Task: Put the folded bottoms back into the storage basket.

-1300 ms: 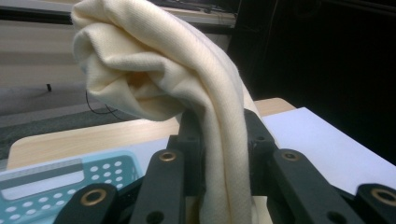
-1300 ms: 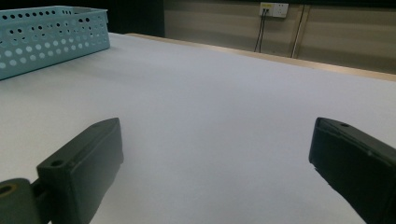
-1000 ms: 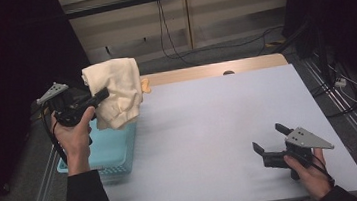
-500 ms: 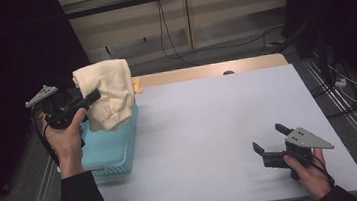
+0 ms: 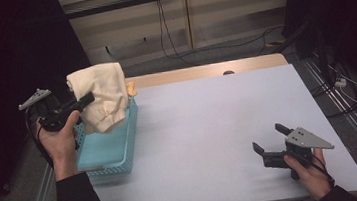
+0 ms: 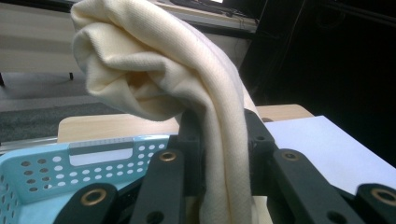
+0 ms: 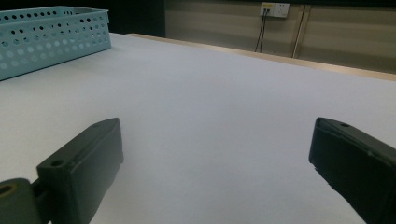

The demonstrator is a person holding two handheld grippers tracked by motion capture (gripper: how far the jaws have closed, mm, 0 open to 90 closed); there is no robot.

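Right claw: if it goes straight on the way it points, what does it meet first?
Probably the blue basket, far off to the left front; before that, the right claw, open, has just bare table ahead. Depth unclear.

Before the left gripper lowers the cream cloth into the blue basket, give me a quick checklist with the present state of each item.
1. Grip: left gripper is shut on the cream cloth, fabric pinched between its jaws. Ok.
2. Cloth clear of the table: it hangs bunched in the air above the blue basket. Ok.
3. Position over the basket: the cloth sits over the far end, partly past the right rim. Not ok yet.
4. Room in the basket: the visible floor looks bare; the part under the cloth is hidden. Cannot tell.
5. Right gripper out of the way: open, low over the white table, far from the basket. Ok.
6. Small orange thing behind the basket: identity unclear. Cannot tell.
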